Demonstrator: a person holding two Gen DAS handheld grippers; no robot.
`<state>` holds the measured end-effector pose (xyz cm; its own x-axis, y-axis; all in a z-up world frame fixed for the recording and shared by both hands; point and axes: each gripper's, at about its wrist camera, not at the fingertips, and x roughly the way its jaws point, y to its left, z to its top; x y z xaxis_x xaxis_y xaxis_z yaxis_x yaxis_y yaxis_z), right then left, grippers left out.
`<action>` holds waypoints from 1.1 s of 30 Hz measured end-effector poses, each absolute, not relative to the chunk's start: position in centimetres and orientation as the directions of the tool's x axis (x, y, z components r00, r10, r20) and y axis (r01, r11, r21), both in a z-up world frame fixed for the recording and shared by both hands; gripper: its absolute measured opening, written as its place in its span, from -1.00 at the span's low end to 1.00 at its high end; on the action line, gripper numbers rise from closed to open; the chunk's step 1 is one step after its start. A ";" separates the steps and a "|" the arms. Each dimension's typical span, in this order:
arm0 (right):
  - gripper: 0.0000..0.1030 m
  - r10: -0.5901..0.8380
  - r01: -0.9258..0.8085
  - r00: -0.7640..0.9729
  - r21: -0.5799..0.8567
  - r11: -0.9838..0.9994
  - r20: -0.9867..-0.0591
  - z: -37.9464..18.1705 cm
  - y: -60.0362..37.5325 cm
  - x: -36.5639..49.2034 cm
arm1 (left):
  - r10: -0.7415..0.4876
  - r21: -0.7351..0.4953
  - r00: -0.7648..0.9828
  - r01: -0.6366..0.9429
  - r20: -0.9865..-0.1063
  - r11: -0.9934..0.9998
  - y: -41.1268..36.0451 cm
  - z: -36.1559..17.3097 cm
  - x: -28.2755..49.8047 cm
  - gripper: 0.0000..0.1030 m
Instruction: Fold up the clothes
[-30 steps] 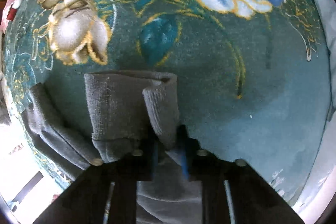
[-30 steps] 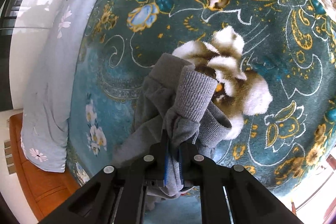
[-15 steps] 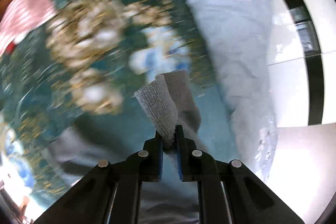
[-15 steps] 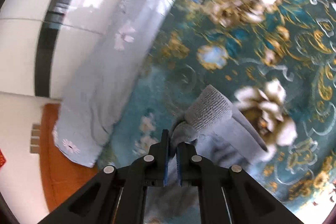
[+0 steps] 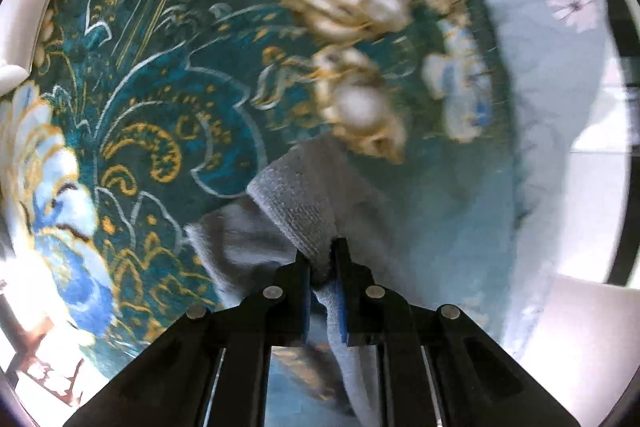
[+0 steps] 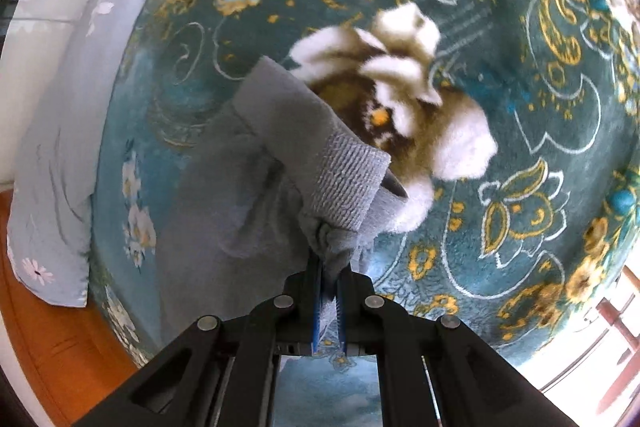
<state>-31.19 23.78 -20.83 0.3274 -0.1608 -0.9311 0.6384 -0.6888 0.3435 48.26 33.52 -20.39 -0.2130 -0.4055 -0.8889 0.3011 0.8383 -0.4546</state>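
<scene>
Both of your grippers are clamped on the grey sweater (image 6: 256,163): the left gripper (image 5: 322,267) pinches a ribbed cuff (image 5: 296,203), the right gripper (image 6: 329,275) bunched fabric. You hold it over the floral blanket (image 6: 520,107), mid-fold. Next, lay it flat, edges aligned.
</scene>
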 end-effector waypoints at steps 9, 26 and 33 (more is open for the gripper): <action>-0.87 -0.124 0.627 0.292 0.288 -0.724 -0.948 -21.4 24.1 -30.4 | -0.281 -0.355 -0.273 0.275 -0.920 0.894 35.6 -24.1 48.8 -0.65; -0.60 -0.166 0.572 0.311 0.323 -0.754 -0.936 -21.7 25.1 -30.3 | -0.329 -0.369 -0.201 0.206 -0.923 0.906 34.6 -24.6 47.6 -0.72; 0.12 -0.316 0.442 0.331 0.442 -0.781 -0.889 -21.4 28.3 -33.1 | -0.324 -0.356 -0.177 0.205 -0.929 0.911 33.5 -23.3 47.4 -0.74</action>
